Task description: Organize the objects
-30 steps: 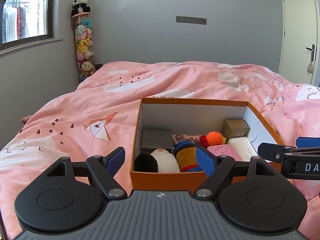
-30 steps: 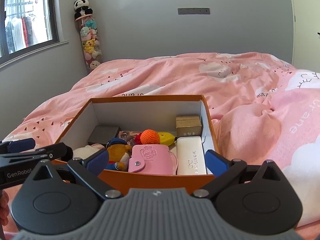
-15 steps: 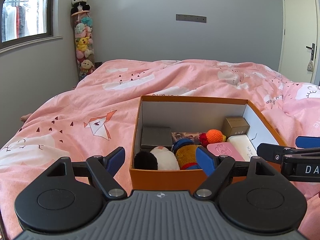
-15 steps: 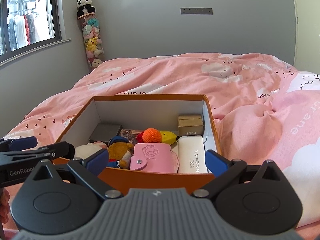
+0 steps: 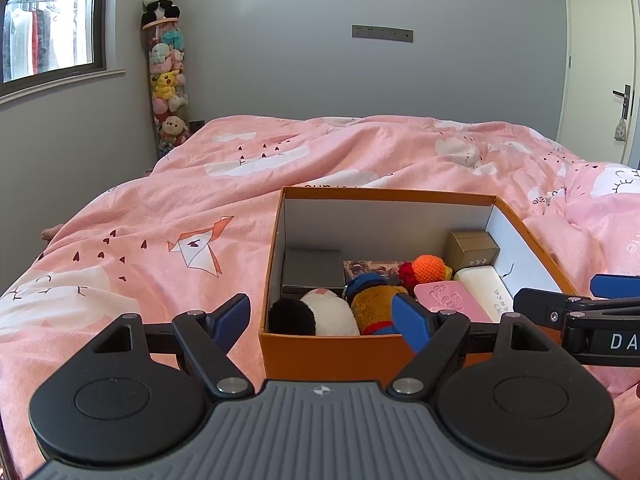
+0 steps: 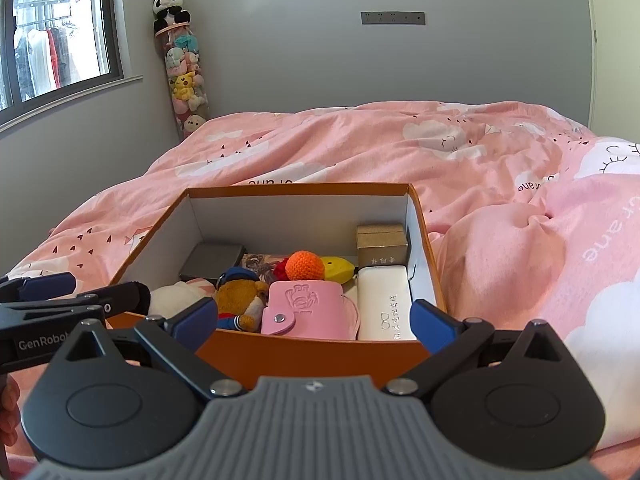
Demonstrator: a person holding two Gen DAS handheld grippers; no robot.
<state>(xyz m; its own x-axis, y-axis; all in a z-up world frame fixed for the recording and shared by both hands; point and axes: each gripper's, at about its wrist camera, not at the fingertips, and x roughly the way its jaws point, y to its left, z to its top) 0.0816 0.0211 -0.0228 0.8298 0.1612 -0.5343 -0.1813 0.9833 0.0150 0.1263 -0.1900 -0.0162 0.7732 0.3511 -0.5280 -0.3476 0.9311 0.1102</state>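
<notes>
An orange cardboard box point(image 5: 532, 232) point(image 6: 320, 356) sits on the pink bed. It holds a pink card wallet point(image 6: 306, 310), a white case point(image 6: 384, 304), a gold box point(image 6: 382, 244), an orange knit ball point(image 6: 306, 265), a yellow toy point(image 6: 338, 269), a grey box point(image 5: 312, 270), a brown plush point(image 5: 374, 308) and a black-and-white plush point(image 5: 316, 314). My left gripper point(image 5: 322, 320) is open and empty at the box's near left corner. My right gripper point(image 6: 314, 322) is open and empty before the box's near wall.
The pink duvet point(image 5: 180, 216) covers the whole bed, with a raised fold point(image 6: 500, 256) right of the box. A tall clear tube of plush toys point(image 5: 168, 76) stands in the far corner. A window is at left and a door point(image 5: 596, 60) at right.
Both grippers have drawn back and risen slightly from the box, which looks lower and farther. Both stay open and empty. The box contents have not moved.
</notes>
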